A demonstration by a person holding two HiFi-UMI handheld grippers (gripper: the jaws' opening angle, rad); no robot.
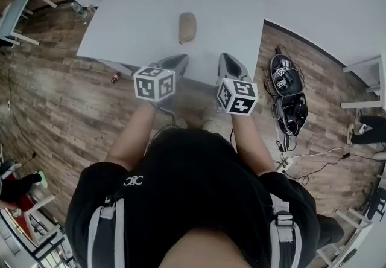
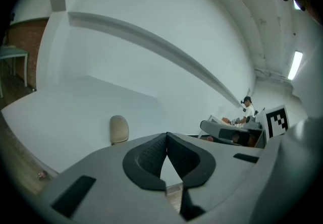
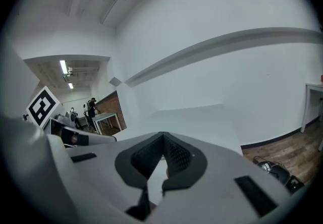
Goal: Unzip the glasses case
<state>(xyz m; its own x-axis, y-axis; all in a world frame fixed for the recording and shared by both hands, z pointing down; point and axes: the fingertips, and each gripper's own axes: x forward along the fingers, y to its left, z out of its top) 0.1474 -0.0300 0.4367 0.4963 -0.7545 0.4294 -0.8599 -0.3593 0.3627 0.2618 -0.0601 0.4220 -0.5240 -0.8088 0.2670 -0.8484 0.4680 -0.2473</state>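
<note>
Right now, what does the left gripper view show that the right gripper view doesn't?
Only the left gripper view shows the beige glasses case, lying on the white table beyond the left tool, whose jaws are shut on nothing. Only the right gripper view shows black gear on the wood floor at lower right, past the right tool, which is also shut and empty. Both show the white table and the white wall behind it.

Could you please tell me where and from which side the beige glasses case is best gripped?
Probably across its narrow middle, coming from the near side: the glasses case lies flat on the white table with its long axis pointing away from the person, both long sides free.
</note>
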